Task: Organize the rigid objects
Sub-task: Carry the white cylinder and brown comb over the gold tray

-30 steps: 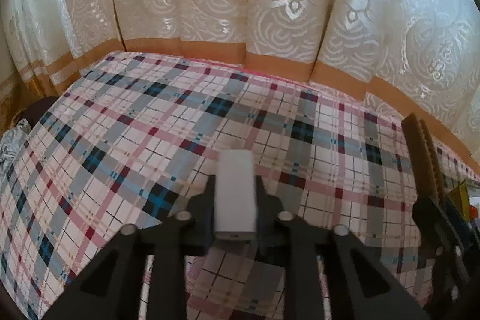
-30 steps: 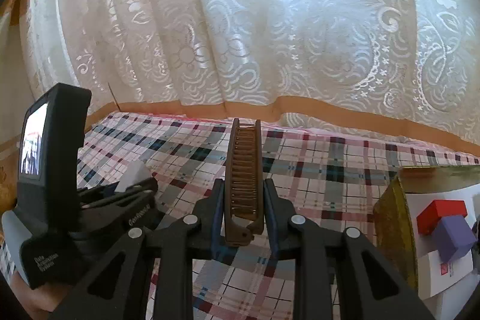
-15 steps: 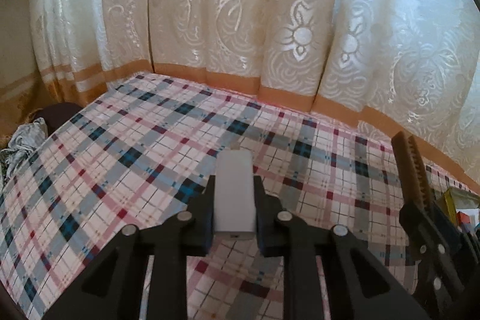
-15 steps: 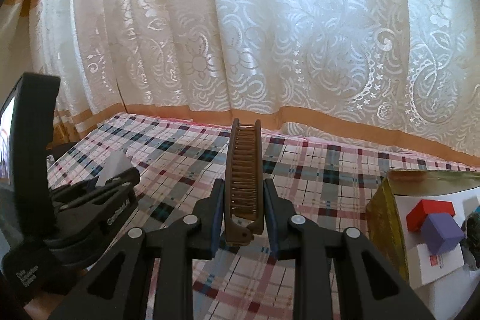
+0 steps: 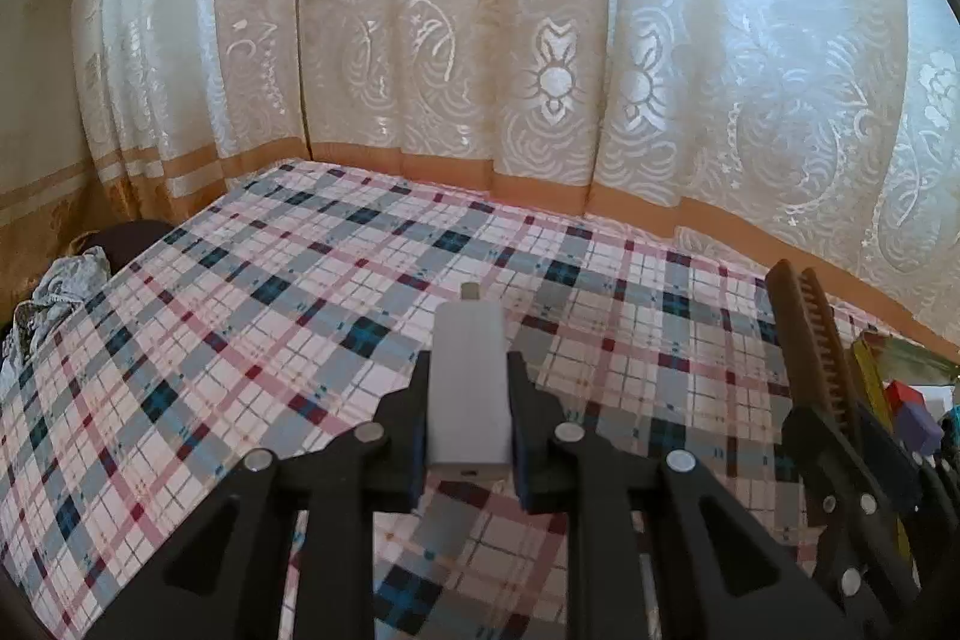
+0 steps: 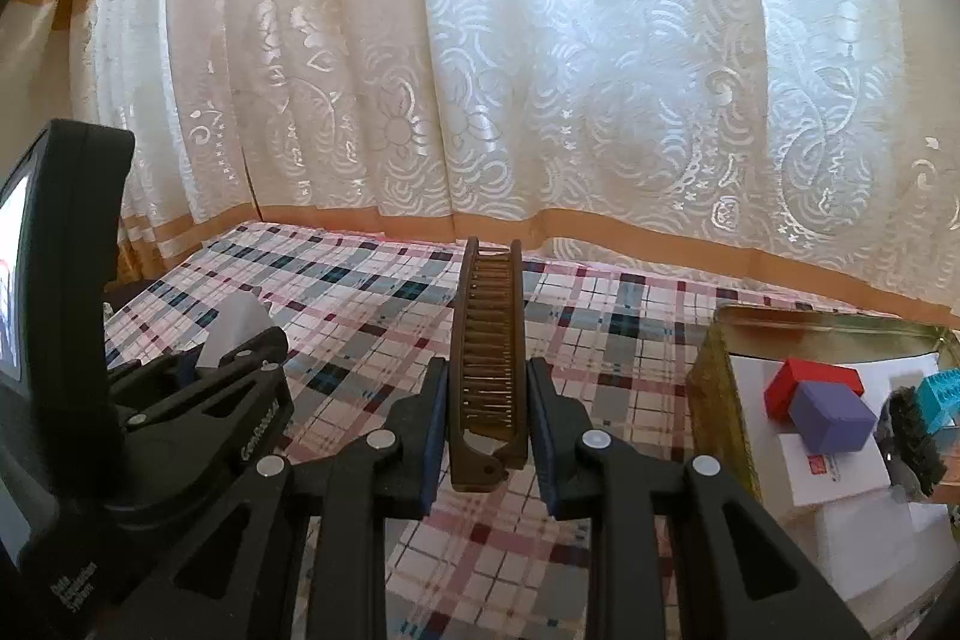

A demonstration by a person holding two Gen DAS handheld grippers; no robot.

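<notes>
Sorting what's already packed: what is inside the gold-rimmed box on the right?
Inside the gold-rimmed box: a red block, a purple cube, a teal toothed piece, a dark bristly brush, white cards. Whatever lies under them is hidden.

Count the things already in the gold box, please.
4 visible: a red block at the back, a purple cube in front of it, a teal block at the right, and a dark brush beside it. The box is cut off, so more may be hidden.
</notes>
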